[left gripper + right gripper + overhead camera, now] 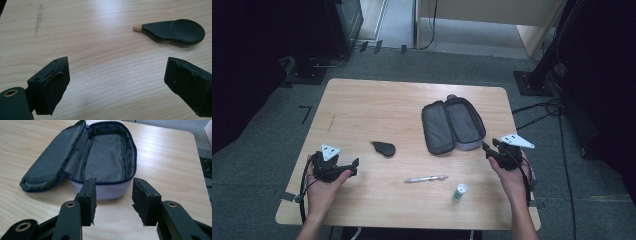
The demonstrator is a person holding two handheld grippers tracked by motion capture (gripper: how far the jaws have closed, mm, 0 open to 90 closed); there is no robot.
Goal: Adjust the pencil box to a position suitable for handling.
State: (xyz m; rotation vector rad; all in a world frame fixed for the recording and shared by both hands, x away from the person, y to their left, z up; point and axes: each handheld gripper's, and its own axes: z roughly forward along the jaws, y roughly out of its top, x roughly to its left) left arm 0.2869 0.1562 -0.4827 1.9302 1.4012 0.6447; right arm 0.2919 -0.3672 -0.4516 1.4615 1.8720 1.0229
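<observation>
High view: an open grey fabric pencil case with blue zip trim [453, 125] lies unzipped on the light wooden table [362, 105]. A black teardrop-shaped tape dispenser [384, 148], a silver pen [426, 178] and a small white-and-green tube [459, 192] lie loose in front of it. The right gripper [490, 150] hangs just beside the case's near end, jaws partly apart with nothing between them. The left gripper [353, 167] stands wide open, aimed at the dispenser. This looks like the approach before packing; next, one gripper must close on a loose item.
</observation>
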